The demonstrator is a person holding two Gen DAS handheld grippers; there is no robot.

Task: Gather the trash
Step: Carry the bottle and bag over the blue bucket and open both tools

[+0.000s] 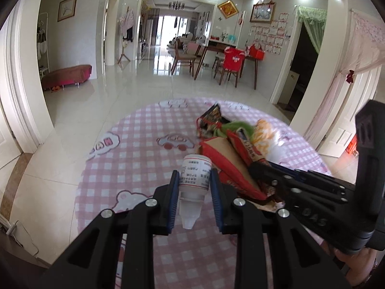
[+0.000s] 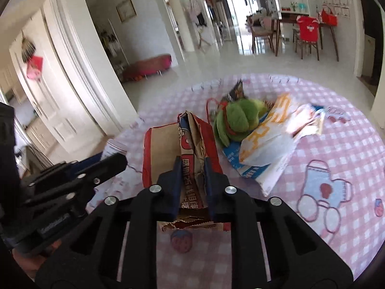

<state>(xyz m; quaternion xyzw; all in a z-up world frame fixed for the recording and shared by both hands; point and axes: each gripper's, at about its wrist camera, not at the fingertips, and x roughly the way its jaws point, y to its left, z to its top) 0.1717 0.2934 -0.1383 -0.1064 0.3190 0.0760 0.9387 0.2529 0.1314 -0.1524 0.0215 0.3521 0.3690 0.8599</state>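
Note:
My left gripper (image 1: 195, 179) is shut on a small white plastic bottle (image 1: 195, 175) with a printed label, held above the pink checked tablecloth (image 1: 134, 154). My right gripper (image 2: 192, 168) is shut on the folded edge of a brown and red paper bag (image 2: 168, 149) that rests on the same cloth (image 2: 336, 149). In the left wrist view this bag (image 1: 226, 159) lies just right of the bottle, with the right gripper's black body beside it. Behind the bag lie a green plush toy (image 2: 237, 119), a dark snack wrapper (image 2: 237, 92), and a white bag with orange print (image 2: 272, 139) on a blue pack.
The round table's far edge (image 1: 192, 100) drops to a glossy tiled floor. A red bench (image 1: 69, 74) stands at the left wall, and a dining table with chairs (image 1: 231, 60) stands further back. The other gripper's black frame (image 2: 60, 185) sits close at the left.

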